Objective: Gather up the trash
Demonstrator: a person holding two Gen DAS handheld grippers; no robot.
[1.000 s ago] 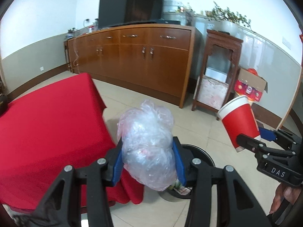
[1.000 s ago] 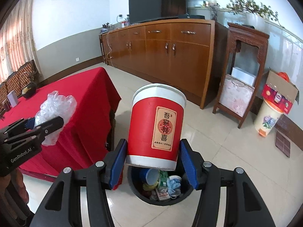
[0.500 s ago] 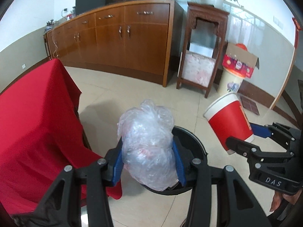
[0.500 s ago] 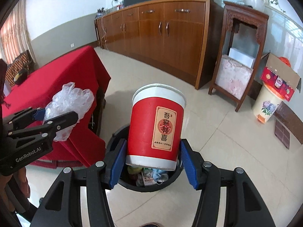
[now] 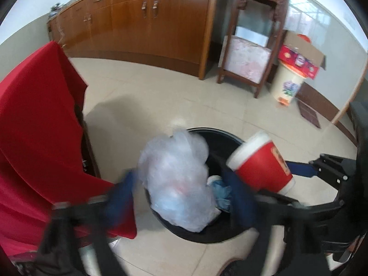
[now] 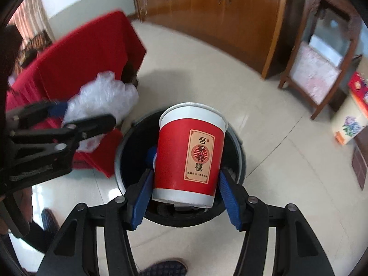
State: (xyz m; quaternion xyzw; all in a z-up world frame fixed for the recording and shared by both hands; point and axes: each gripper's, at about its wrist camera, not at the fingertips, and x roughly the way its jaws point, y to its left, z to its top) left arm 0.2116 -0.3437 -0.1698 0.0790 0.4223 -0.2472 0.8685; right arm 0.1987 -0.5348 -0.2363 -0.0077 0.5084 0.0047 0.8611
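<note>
Beige tile floor fills most of both views. Brown wood sideboard runs along the back wall, with a dark wooden stand just beside its right end. Red tablecloth hangs over a table on the left, its corner near the bin.

Black round bin sits on the floor beside the cloth and under both grippers; its rim also shows in the right wrist view.

Left gripper is badly blurred. Its blue pads look spread wider than the clear plastic bag, with bin contents showing between the bag and the right-hand pad, so the jaws read as apart. The bag sits between the fingers, over the bin's near-left rim. In the right wrist view the left gripper and bag sit left of the bin, against the cloth.

Right gripper is clamped on the red paper cup, pads on both sides near its base. The cup is directly over the bin opening. From the left wrist view the cup is tilted, white rim pointing toward the bag, in the right gripper.

White flowered bucket stands right of the stand, with a cardboard box on top. Blue crumpled trash lies inside the bin.
</note>
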